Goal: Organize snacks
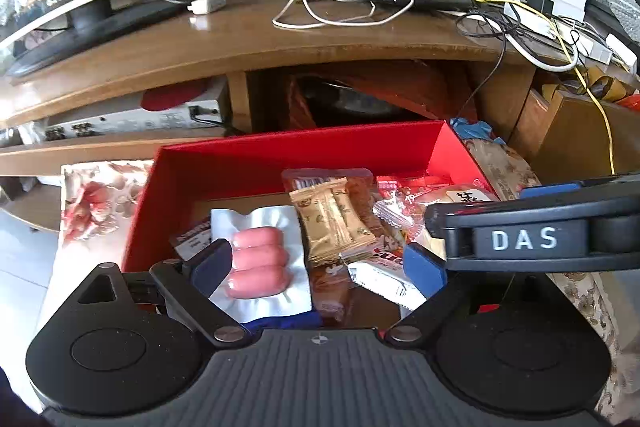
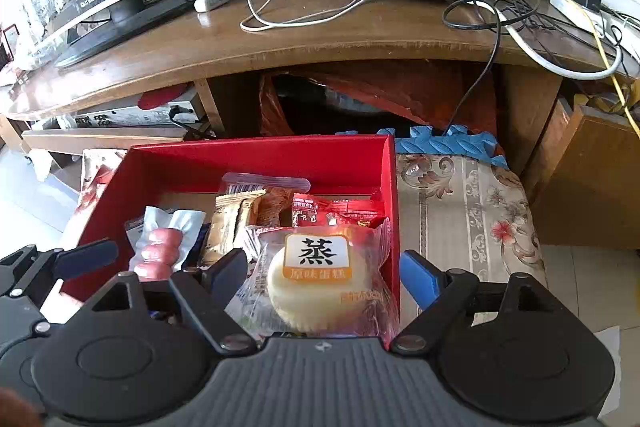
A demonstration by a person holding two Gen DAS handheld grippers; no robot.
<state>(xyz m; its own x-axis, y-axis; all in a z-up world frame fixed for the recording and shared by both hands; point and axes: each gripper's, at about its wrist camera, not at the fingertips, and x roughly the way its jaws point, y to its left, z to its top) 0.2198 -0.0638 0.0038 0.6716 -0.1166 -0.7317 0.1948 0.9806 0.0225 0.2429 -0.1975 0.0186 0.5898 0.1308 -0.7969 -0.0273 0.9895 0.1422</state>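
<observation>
Red box (image 1: 224,167) of snacks: sausage pack (image 1: 260,259) lay between wide left tongs (image 1: 318,261); cake (image 2: 316,283) between wide right tongs (image 2: 324,273), neither gripped.

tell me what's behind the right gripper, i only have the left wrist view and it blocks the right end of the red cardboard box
Observer: A round pale-yellow steamed cake in a clear plastic wrapper lies in the near right corner of the red cardboard box.
Operator: is the right gripper gripping it
Observer: No. The right gripper is open, with the cake between its fingers and the pads not pressing on it.
Operator: both fingers inside the box
Observer: No. The blue-padded finger is outside the box's right wall, above the floral cloth. The dark one is inside.
</observation>
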